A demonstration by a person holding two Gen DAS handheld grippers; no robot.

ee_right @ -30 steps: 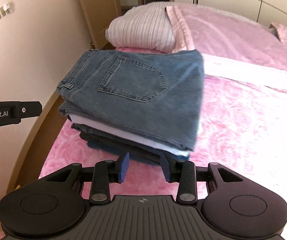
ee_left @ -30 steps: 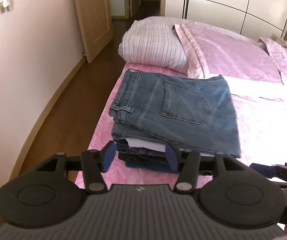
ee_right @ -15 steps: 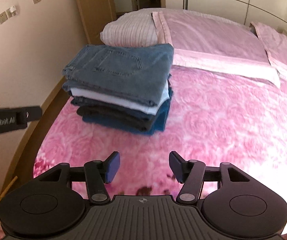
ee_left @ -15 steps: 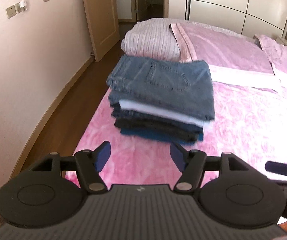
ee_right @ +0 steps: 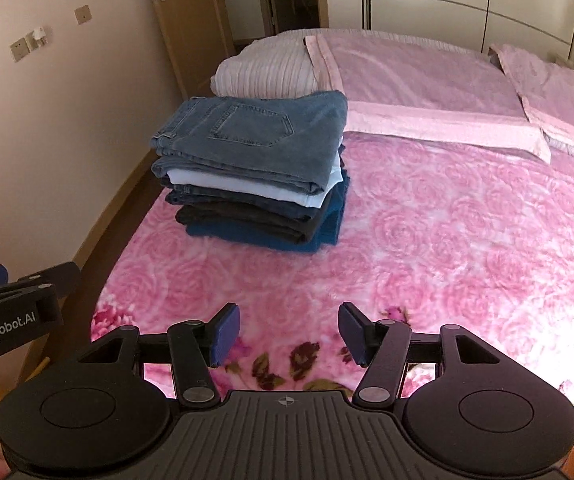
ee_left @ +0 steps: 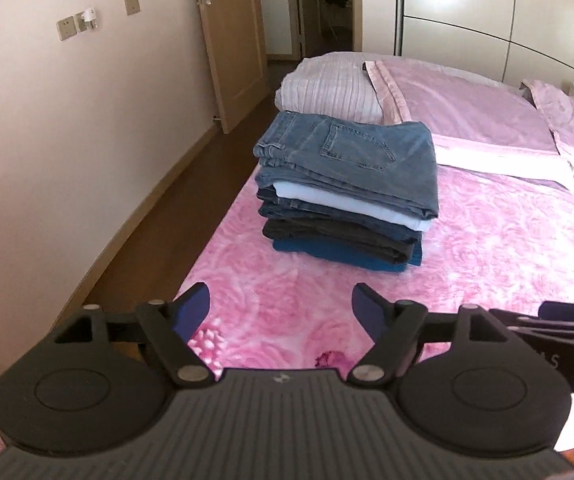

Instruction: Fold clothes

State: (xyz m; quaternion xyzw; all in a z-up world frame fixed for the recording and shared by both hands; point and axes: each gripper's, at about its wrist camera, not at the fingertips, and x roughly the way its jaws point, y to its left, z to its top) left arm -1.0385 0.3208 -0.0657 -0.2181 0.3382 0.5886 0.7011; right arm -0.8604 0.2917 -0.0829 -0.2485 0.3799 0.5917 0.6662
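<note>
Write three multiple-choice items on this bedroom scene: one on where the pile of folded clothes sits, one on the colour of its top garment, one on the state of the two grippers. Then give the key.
1. Where does the pile of folded clothes sit?
A. on the floor
B. on the pink bedspread, in front of the striped pillow
C. in the wardrobe

2. What colour are the top jeans?
A. faded blue
B. black
C. white

3. How are the left gripper and right gripper?
A. both shut on cloth
B. one holds jeans
C. both open and empty

Key: 1 B, the pile rests on the rose-patterned cover near the bed's edge. 2 A, washed denim with a back pocket showing. 3 C, a wide gap shows between each pair of fingers.
</note>
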